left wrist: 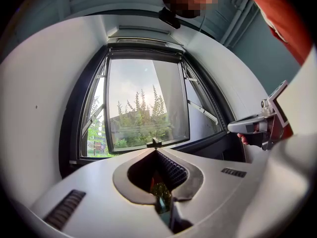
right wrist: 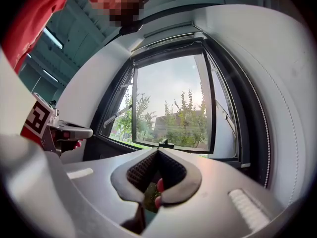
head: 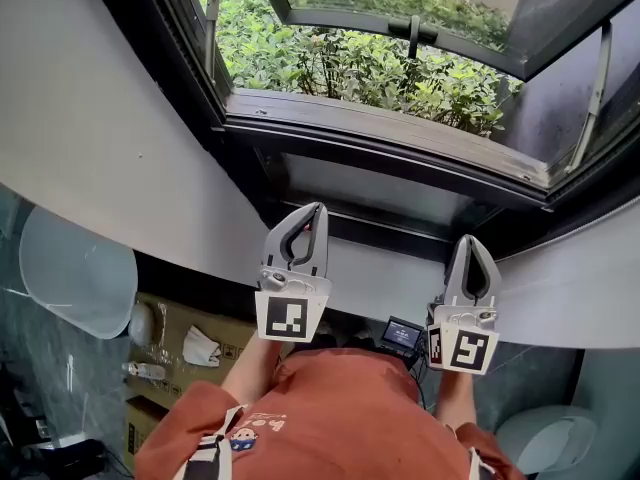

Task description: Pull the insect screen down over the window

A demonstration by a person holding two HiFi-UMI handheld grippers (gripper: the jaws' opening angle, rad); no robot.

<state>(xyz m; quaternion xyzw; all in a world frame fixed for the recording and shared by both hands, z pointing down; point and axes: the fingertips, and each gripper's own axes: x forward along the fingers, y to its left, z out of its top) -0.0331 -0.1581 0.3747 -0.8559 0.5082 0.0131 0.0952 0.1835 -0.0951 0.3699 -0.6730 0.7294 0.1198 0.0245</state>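
The window (head: 380, 133) has a dark frame, and its glass sash (head: 400, 8) is swung outward over green shrubs. No screen mesh shows across the opening. A pale bar (left wrist: 143, 40) runs along the top of the frame. My left gripper (head: 314, 209) is shut and empty, held in front of the sill and pointing at the opening. My right gripper (head: 470, 240) is also shut and empty, beside it to the right. In the left gripper view the closed jaws (left wrist: 157, 151) point at the sash handle (left wrist: 155, 143). The right gripper view shows its own tips (right wrist: 158, 150) just below that handle (right wrist: 165, 143).
A white curved wall (head: 90, 128) surrounds the window recess. Below me on the floor are cardboard boxes (head: 175, 323) with a face mask (head: 204, 347) on top, a pale round seat (head: 75, 273) and a small black device (head: 402, 335). Metal stay arms (head: 597, 78) hold the sash.
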